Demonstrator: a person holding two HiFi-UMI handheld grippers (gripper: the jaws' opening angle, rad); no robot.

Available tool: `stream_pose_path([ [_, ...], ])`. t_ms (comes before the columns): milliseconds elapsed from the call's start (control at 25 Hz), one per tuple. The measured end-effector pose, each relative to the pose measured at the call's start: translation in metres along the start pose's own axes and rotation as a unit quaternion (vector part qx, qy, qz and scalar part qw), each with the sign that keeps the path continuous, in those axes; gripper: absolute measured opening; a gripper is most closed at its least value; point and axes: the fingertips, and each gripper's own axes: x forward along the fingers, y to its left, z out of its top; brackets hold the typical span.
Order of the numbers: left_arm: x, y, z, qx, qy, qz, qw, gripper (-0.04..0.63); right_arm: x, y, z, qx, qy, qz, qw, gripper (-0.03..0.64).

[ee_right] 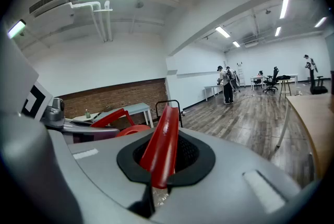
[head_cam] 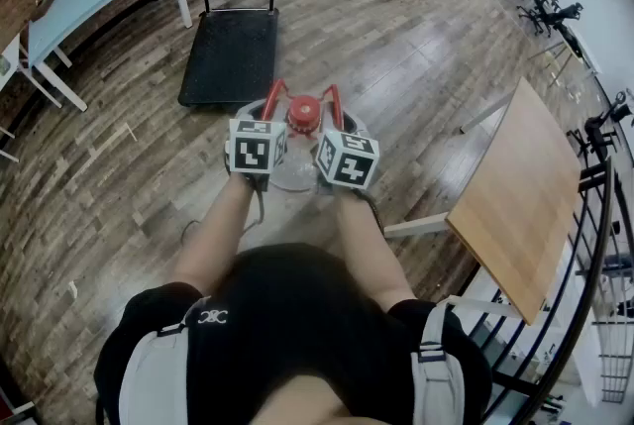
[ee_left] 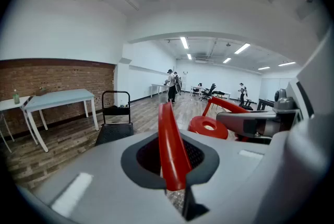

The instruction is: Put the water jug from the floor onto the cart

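Head view: the water jug [head_cam: 295, 173] is seen just in front of the person, not on the cart [head_cam: 230, 56] yet, which is parked farther off. Left gripper view: the left gripper [ee_left: 175, 186] fingers are pinched on one red handle [ee_left: 170, 144]. Right gripper view: the right gripper [ee_right: 154, 186] is clamped on the other handle [ee_right: 163, 139], so the weight's probably being shared for the carry.

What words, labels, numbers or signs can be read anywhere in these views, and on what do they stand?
No readable text in any view.
On the left marker cube and the right marker cube: black-and-white square patterns, no letters.
On the black top: a small white emblem, too small to read.
On the water jug and the cart: no label visible.
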Motion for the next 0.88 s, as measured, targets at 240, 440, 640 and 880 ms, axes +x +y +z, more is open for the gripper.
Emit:
stream_pose_path([
  [240, -0.005, 0.001, -0.006, -0.003, 0.001, 0.007, 1.0, 0.02, -0.003, 0.006, -0.004, 0.002, -0.004, 0.012, 1.0, 0.032],
  [440, -0.006, 0.006, -0.008, -0.006, 0.001, 0.008, 1.0, 0.02, -0.002, 0.012, -0.004, -0.004, -0.005, 0.011, 1.0, 0.034],
  [640, -0.007, 0.011, -0.01, -0.006, 0.002, 0.004, 1.0, 0.02, 0.0, 0.017, -0.007, 0.012, 0.0, 0.015, 1.0, 0.037],
  [880, -0.003, 0.022, -0.008, -0.005, 0.0, -0.004, 1.0, 0.02, 0.01, 0.025, -0.005, 0.015, -0.002, 0.007, 1.0, 0.038],
])
